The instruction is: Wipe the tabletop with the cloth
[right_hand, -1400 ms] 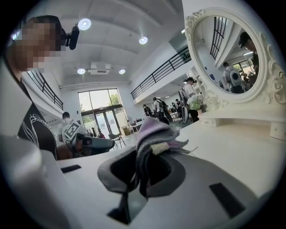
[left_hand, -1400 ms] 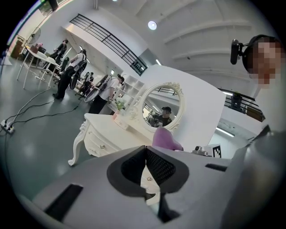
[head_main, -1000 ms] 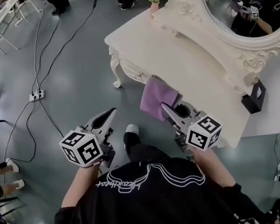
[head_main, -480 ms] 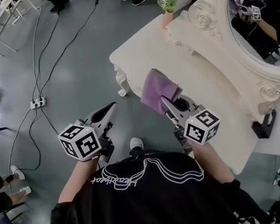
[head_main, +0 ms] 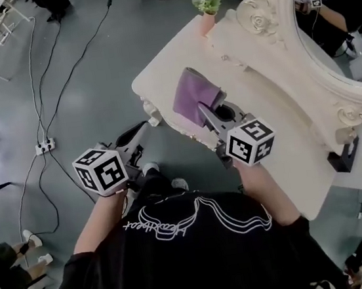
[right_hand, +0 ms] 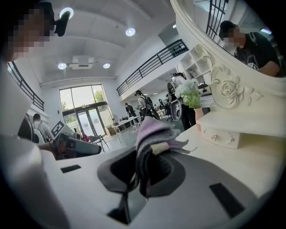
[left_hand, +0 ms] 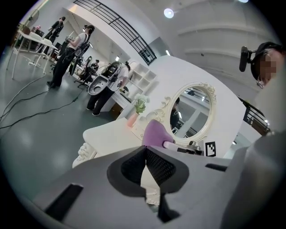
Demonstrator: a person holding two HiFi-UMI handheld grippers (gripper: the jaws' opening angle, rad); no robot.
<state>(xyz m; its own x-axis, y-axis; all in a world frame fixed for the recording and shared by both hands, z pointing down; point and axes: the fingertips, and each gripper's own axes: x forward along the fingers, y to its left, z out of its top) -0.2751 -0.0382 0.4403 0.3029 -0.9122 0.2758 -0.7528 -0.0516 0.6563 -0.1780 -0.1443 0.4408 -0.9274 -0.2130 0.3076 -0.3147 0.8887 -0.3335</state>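
Pinching the purple cloth (right_hand: 154,134) between its jaws, the right gripper (head_main: 203,108) holds it bunched over the near edge of the white tabletop (head_main: 278,128) at centre frame (contact with the surface not resolvable). Left gripper (head_main: 143,125) jaws are pressed together on nothing, left of centre in the head view, out over the grey floor (head_main: 87,87). Oval mirror (head_main: 336,14) upper right, flower vase (head_main: 207,19) top centre on the table.
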